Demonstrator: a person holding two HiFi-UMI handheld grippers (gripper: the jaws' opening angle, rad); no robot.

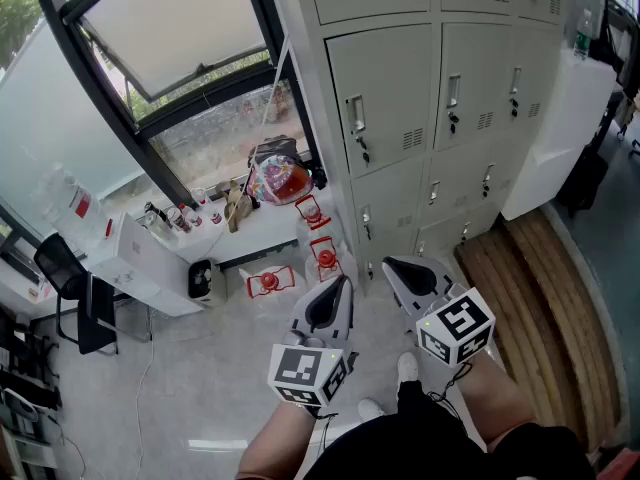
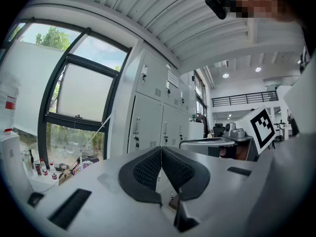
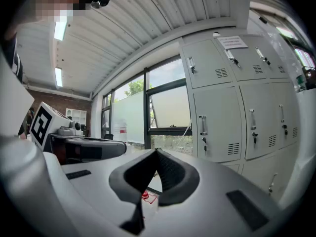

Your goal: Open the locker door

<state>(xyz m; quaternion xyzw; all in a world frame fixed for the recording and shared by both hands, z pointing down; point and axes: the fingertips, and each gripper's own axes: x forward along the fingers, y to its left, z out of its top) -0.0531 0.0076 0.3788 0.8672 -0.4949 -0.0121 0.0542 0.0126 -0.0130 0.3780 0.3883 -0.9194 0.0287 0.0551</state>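
A bank of pale grey lockers [image 1: 450, 98] stands ahead of me, all doors closed. The nearest middle-row door [image 1: 385, 98] has a vertical handle [image 1: 357, 118] with a key lock below it. My left gripper [image 1: 340, 288] and right gripper [image 1: 396, 268] are side by side low in the head view, well short of the lockers. Both are shut with nothing between the pads. The left gripper view has its jaws [image 2: 161, 150] meeting in front of the lockers [image 2: 148, 127]. In the right gripper view the jaws [image 3: 157, 153] are closed, with the locker door [image 3: 217, 127] off to the right.
A large dark-framed window [image 1: 180, 78] fills the left. Below it a white ledge [image 1: 255, 228] carries bottles and a colourful bag [image 1: 280, 180]. Red objects [image 1: 270, 282] lie on the floor near the locker base. A black chair [image 1: 75, 288] stands far left, wooden planks [image 1: 540, 288] on the right.
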